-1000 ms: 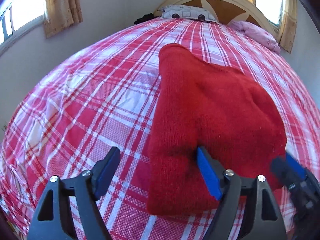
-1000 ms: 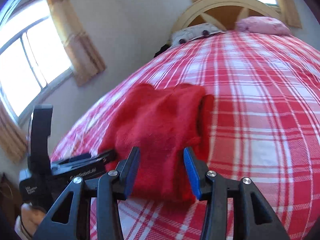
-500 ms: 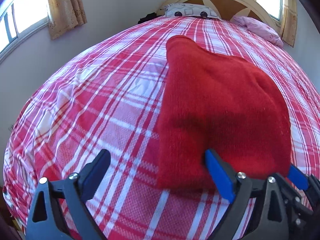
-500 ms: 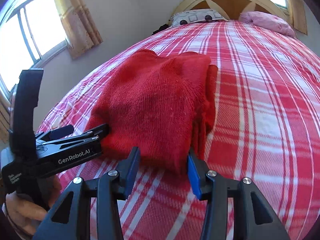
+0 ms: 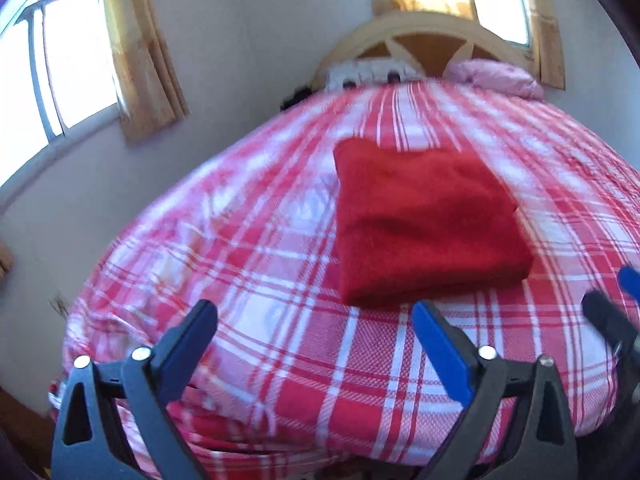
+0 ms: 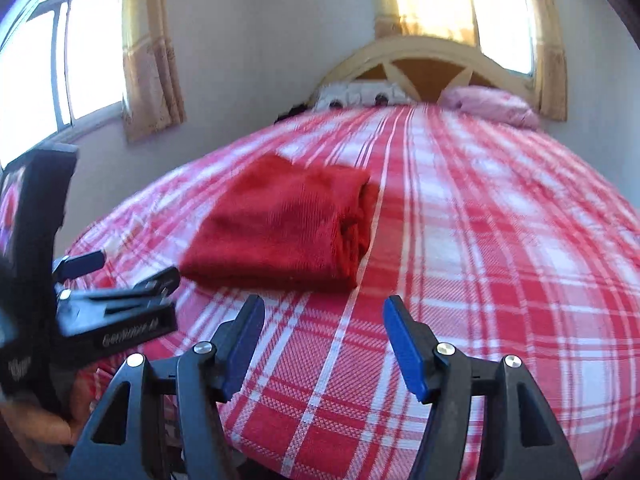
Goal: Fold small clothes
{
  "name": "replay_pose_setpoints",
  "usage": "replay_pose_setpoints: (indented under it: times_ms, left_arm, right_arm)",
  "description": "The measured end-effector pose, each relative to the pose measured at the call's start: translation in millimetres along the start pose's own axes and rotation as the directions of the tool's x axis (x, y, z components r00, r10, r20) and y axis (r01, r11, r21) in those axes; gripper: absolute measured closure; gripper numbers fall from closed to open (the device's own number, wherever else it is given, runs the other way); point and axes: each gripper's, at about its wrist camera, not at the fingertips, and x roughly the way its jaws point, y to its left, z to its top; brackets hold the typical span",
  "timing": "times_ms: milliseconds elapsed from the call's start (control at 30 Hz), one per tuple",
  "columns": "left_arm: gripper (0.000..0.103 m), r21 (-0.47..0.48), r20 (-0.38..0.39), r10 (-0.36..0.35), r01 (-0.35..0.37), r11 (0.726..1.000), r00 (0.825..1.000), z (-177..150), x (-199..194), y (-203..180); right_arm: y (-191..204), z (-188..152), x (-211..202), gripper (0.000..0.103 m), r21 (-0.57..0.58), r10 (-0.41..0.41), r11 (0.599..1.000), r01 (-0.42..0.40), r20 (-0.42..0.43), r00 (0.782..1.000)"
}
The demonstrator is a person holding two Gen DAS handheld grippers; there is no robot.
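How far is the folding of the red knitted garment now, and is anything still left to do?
Done: the red garment lies as a compact folded stack on the plaid bedspread, with layered edges showing on one side in the right wrist view. In hand: nothing; the left hand-held gripper and right hand-held gripper are both open and apart from it. Left: no other unfolded clothes are visible.

Bright daylight, soft motion blur

Blown-out windows [image 5: 48, 92] at upper left and top glare white; the bed [image 5: 280, 280] bulges with fisheye distortion, frame corners vignette dark, far headboard [image 6: 424, 64] smears.
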Motion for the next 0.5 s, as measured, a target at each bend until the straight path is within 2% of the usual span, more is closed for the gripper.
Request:
replay_pose_setpoints:
  times_ms: [100,133,267,367,500]
  left_arm:
    - [0.0,0.02,0.082,0.025,-0.027,0.999,0.996,8.8,-24.8,2.6]
    - [0.0,0.019,0.113,0.021,-0.023,1.0,0.993,11.9,-34.9,3.2]
    - [0.0,-0.004,0.179,-0.017,0.018,1.0,0.984,20.3,-58.6,9.2]
    - [0.0,-0.045,0.189,-0.056,0.066,0.997,0.98,24.5,-73.0,15.5]
    - [0.0,-0.078,0.15,-0.116,0.128,0.989,0.982,26.3,-84.0,17.6]
  right_arm:
    - [1.4,15.9,-34.4,0.033,0.013,-0.019,1.0,0.018,0.116,0.993]
    - [2.5,18.9,-43.9,0.028,0.018,-0.025,1.0,0.023,0.144,0.989]
    - [6.2,34.5,-93.2,0.02,0.037,-0.046,0.999,0.037,0.283,0.958]
    - [9.2,44.3,-122.6,0.015,0.051,-0.075,0.997,0.06,0.363,0.929]
    - [3.8,47.3,-154.7,0.013,0.123,-0.116,0.99,0.067,0.446,0.888]
